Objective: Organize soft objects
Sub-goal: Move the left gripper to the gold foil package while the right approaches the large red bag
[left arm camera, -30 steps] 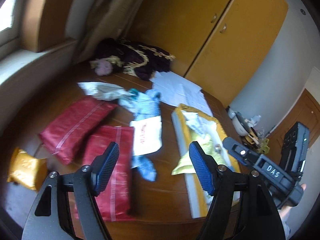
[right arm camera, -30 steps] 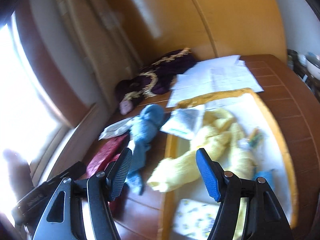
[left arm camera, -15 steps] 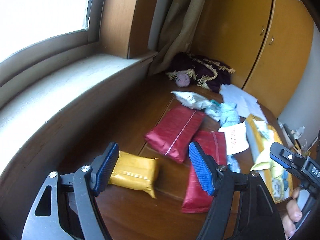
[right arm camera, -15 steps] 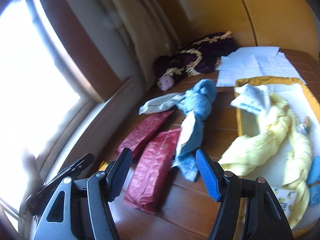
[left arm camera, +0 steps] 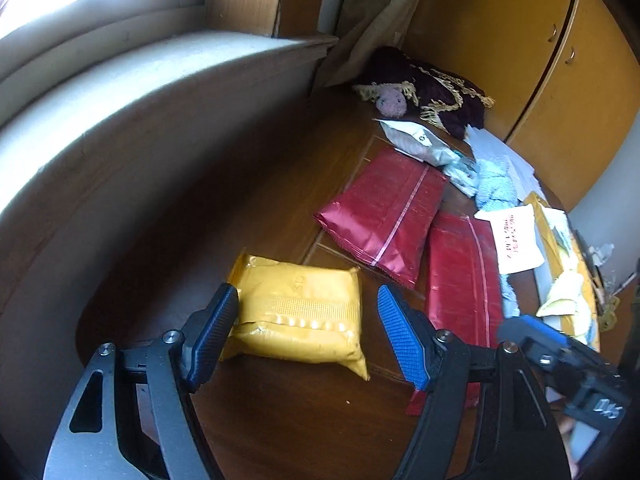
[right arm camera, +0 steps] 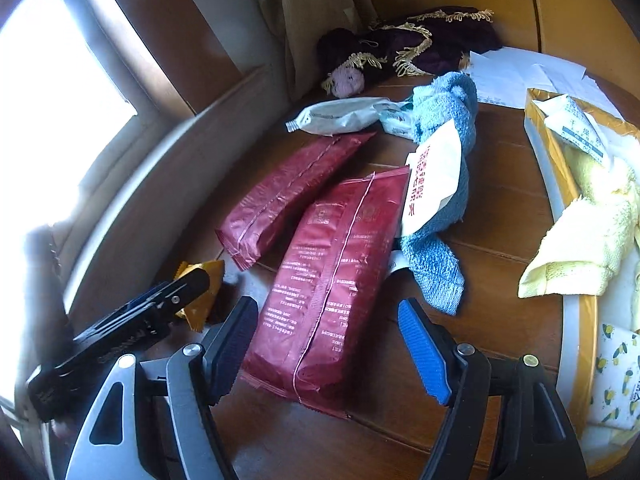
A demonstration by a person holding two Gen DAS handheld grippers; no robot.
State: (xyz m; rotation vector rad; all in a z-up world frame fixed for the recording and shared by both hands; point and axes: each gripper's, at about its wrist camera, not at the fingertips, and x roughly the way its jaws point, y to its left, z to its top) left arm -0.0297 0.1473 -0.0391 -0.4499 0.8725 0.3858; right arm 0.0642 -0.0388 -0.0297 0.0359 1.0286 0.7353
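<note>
Swinging windowward, left gripper (left arm camera: 306,334) now frames the yellow pouch (left arm camera: 299,311), jaws wide, empty (right gripper (right arm camera: 328,350) likewise, over red pouch (right arm camera: 332,276)); soft, crinkly, probably slippery; pinch mid-body.

We saw a pale windowsill (left arm camera: 132,80) running along the left, a beige curtain (left arm camera: 376,12) hanging in the far corner, and yellow cupboard doors (left arm camera: 532,52) at the far right. White papers (right arm camera: 520,76) lay on the wooden table (left arm camera: 240,200) near those doors.
</note>
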